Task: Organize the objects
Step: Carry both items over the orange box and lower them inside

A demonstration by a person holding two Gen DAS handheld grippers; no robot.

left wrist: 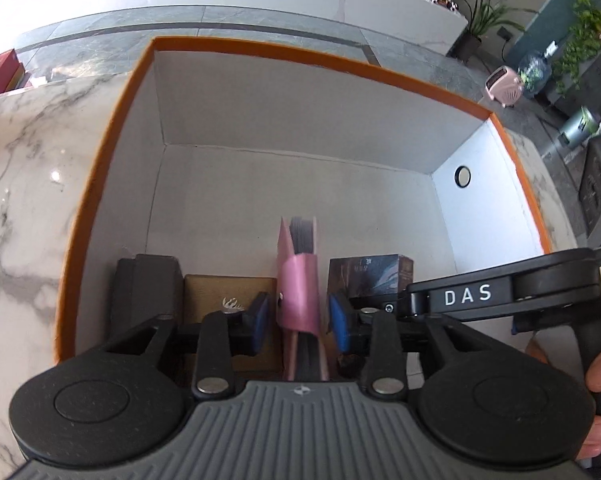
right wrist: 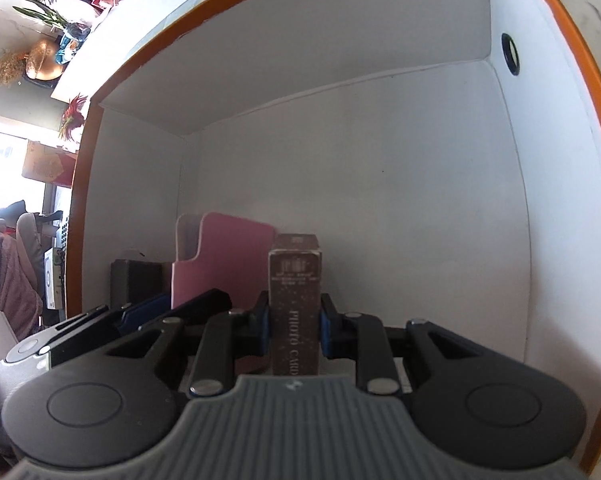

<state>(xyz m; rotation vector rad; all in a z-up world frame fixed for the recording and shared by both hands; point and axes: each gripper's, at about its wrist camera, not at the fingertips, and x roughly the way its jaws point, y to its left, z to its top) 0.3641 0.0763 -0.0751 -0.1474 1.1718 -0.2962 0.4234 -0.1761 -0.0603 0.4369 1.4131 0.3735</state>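
Note:
An orange-rimmed box [left wrist: 112, 128] with white inner walls stands on a marble counter. Inside it, a pink card wallet [left wrist: 300, 292] stands on edge between the blue pads of my left gripper [left wrist: 300, 318]; the pads stand a little apart from it, open. To its left lie a tan box [left wrist: 228, 296] and a black box [left wrist: 148, 280]. To its right stands a dark brown photo card box [left wrist: 368, 276]. My right gripper [right wrist: 293, 324] is shut on that photo card box [right wrist: 295, 300], inside the orange box [right wrist: 572, 40]. The pink wallet [right wrist: 224, 256] shows to its left.
The marble counter [left wrist: 24, 168] surrounds the box. The box's right wall has a round hole [left wrist: 462, 176]. On the floor beyond stand potted plants [left wrist: 480, 20], a pink heater [left wrist: 503, 87] and a water jug [left wrist: 534, 70].

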